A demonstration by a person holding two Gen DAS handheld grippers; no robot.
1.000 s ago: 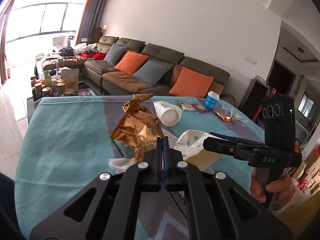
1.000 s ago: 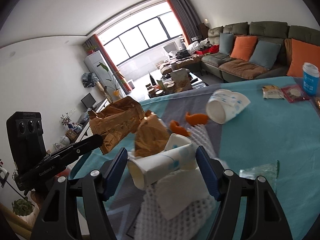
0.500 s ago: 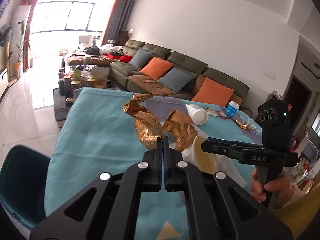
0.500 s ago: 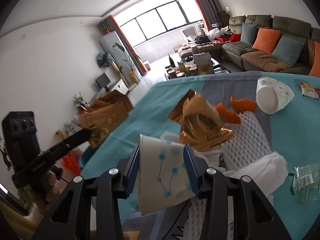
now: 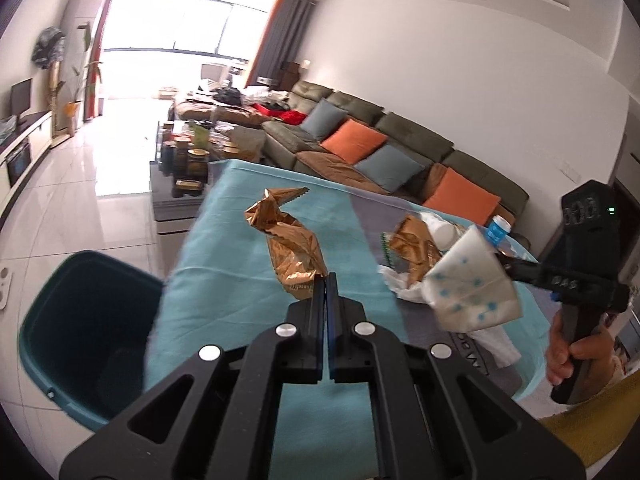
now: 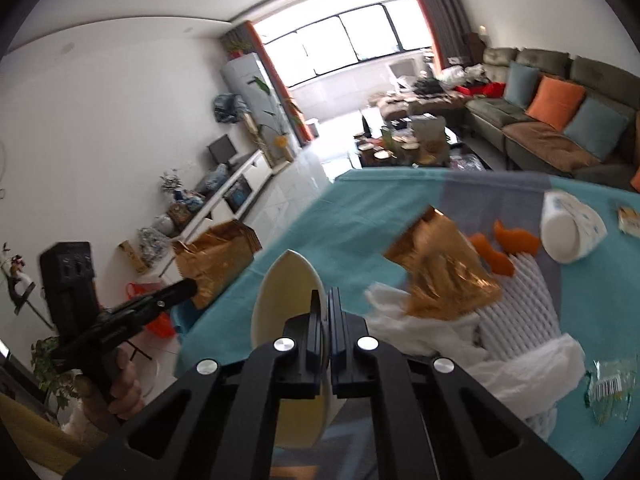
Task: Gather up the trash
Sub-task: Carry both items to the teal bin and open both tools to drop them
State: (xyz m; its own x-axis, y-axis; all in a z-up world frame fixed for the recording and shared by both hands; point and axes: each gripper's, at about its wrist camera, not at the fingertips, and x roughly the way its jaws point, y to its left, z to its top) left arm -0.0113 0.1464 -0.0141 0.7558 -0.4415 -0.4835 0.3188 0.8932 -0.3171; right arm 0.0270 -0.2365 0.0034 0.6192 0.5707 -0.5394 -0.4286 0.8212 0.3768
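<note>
My left gripper [image 5: 326, 280] is shut on a crumpled gold foil wrapper [image 5: 292, 240], held above the left part of the teal tablecloth [image 5: 240, 288]. A dark teal bin [image 5: 40, 340] stands on the floor just left of the table. My right gripper [image 6: 326, 300] is shut on a white paper cup [image 6: 284, 296] with blue dots, squashed flat between the pads. From the left wrist view the same cup [image 5: 472, 284] hangs off the right gripper [image 5: 510, 266]. The right wrist view shows the left gripper [image 6: 192, 286] with its wrapper [image 6: 216, 256].
On the table lie a second gold wrapper [image 6: 440, 272], white tissue [image 6: 420, 332], orange peels [image 6: 500, 248], white foam netting [image 6: 520, 312], another paper cup [image 6: 572, 232] on its side and a clear plastic wrapper [image 6: 608, 384]. A sofa and a cluttered coffee table stand beyond.
The right jaws have closed on the paper cup, squashed it and lifted it off the table. The left gripper has carried its gold wrapper leftwards to the table's edge, and the bin has come into view.
</note>
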